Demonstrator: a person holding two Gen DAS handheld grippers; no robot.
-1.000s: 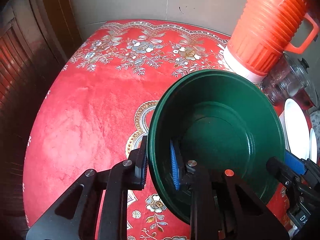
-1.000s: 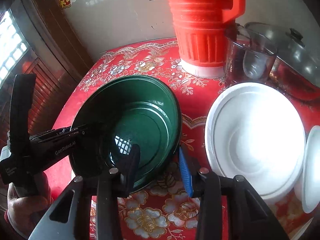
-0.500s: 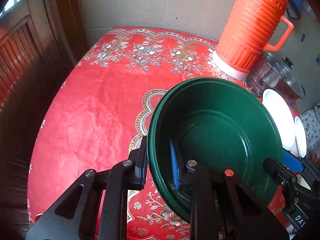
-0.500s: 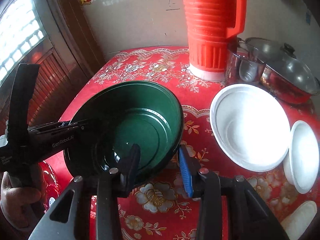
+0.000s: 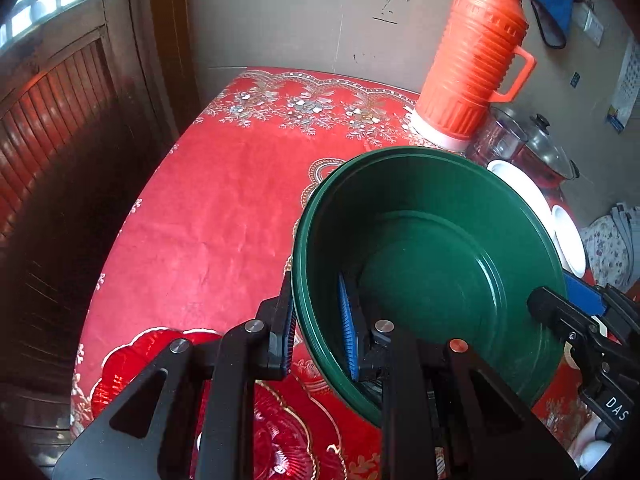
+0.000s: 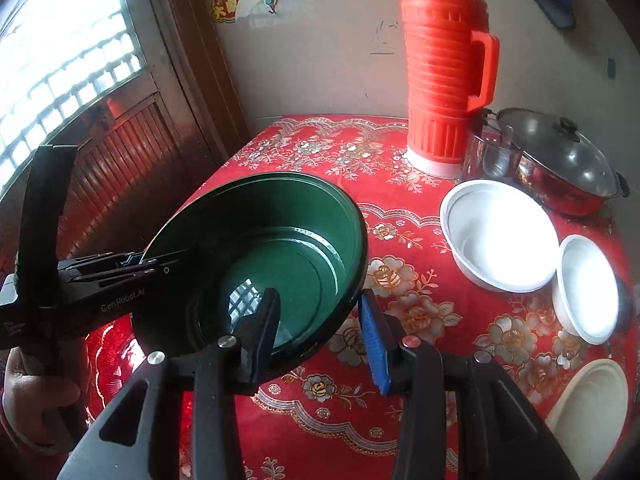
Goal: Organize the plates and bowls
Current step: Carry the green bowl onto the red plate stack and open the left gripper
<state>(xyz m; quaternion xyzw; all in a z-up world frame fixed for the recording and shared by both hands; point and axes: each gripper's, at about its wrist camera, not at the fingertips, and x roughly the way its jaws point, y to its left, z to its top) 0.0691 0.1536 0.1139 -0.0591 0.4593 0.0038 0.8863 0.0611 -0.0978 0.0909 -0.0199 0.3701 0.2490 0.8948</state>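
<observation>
- The left tool (image 5: 316, 332) is pinching the near rim of the green bowl (image 5: 432, 264), one pad outside the wall and the blue one inside, closed down tight on it.
- The right tool (image 6: 320, 332) is straddling the bowl's opposite rim; its jaws have just been opening a little, and a gap is showing between the blue pad and the wall, so it no longer looks to be gripping.
- The bowl is being held tilted above the tabletop (image 5: 224, 216), left of the orange thermos (image 6: 444, 68).
- Since the load is probably hanging from one rim pinch, the next move is calling for a slow, level carry; a quick swing could lever the wall out of the pads.
- A sensible spot would be the big white bowl (image 6: 500, 236) in front of the thermos, or a clear patch of cloth.
- The smaller white bowl (image 6: 586, 288) is sitting just right of the big one, and a cream plate (image 6: 592, 404) is lying nearer still.
- A glass jug (image 6: 492, 152) and a lidded pot (image 6: 568, 160) are crowding the thermos's right side.
- A red glass dish (image 5: 280, 420) is lying under the left tool.
- The red floral cloth is looking smooth and glossy; a slatted wooden panel and a window are standing far left of the thermos.
</observation>
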